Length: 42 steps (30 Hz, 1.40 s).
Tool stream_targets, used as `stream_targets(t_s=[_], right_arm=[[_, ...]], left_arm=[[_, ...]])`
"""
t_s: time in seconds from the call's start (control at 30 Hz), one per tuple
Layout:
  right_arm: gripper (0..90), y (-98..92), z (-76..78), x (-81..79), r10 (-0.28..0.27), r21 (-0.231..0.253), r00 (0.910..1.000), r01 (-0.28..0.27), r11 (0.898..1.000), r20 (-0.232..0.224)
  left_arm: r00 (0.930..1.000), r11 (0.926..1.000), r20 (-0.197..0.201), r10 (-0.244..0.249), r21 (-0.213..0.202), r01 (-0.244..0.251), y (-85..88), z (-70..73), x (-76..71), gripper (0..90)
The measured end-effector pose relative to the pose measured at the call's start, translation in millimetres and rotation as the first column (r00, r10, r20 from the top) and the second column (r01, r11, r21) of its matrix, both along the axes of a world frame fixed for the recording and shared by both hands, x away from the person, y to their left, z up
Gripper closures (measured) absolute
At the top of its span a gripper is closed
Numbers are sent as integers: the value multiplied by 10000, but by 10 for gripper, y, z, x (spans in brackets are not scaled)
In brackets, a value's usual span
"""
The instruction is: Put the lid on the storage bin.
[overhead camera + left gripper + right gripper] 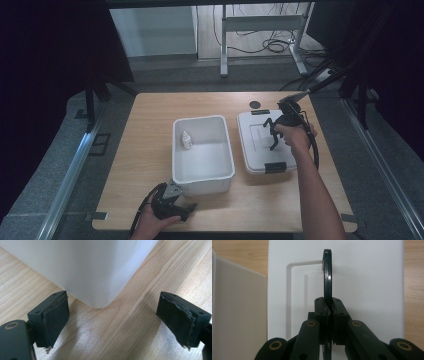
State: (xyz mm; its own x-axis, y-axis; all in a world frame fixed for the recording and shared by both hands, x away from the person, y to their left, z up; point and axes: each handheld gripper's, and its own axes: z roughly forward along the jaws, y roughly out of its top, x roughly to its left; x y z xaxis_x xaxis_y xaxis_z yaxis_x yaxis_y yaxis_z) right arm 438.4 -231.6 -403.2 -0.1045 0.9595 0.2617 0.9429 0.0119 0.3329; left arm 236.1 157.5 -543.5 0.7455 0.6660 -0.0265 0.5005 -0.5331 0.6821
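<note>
My right gripper (273, 140) hangs over the white lid (255, 150) at the right of the table, shut on a thin black disc. In the right gripper view that disc (327, 277) stands edge-on between the pads of my right gripper (329, 308), above the lid (367, 290). My left gripper (184, 202) rests at the table's front edge by the front left corner of the white bin (202, 180). In the left gripper view, my left gripper (115, 312) stands wide open with that bin corner (100, 277) just ahead and nothing between the jaws.
A small white bottle (186, 140) stands inside the bin at its left wall. The lid has black latches (275, 167) at its near and far ends. A small dark round thing (255, 104) lies on the wooden table (150, 115) beyond the lid.
</note>
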Motion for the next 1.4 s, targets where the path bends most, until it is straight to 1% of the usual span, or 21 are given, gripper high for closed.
stream_targets(t_s=[0.13,0.37,0.43,0.5,0.63,0.67,0.8,0.9,1.13,1.23,1.3,1.4], right_arm=[[855,-6,58,-43,-17,-75,9999,18,10000,151],[855,-15,125,-93,-14,104,9998,12,9999,211],[855,-12,167,-115,-7,-33,9996,8,10000,284],[854,-13,184,-123,1,-71,9995,1,10000,326],[854,-41,289,-151,-66,130,9989,60,9999,465],[854,-47,342,-167,-97,160,9984,88,9998,557],[854,-49,415,-193,-47,205,9981,34,9998,622],[854,-21,508,-227,101,128,9976,-111,9999,687],[853,37,594,-255,215,351,9962,-245,9991,845],[853,65,617,-268,277,318,9958,-306,9990,872],[854,108,646,-283,395,287,9949,-424,9987,929],[854,172,697,-295,500,431,9932,-547,9976,1049]], left_arm=[[10000,10000,0,0,2,0,0,0,0,110],[10000,10000,-1,0,1,0,0,0,0,110],[10000,10000,-7,-6,0,6,1,1,0,110],[10000,10000,-7,-6,0,6,1,0,0,110],[10000,10000,-7,-4,0,4,0,1,0,111],[10000,10000,-8,-3,0,3,0,1,0,111],[10000,10000,-16,-12,3,12,1,1,1,110],[10000,10000,-16,-11,4,11,1,1,0,110],[10000,10000,-20,-24,10,24,1,2,0,111],[10000,10000,-18,-20,11,20,1,2,-1,111],[10000,10000,-18,-17,5,17,1,1,-1,112],[10000,10000,-16,-13,6,13,1,1,0,111]])
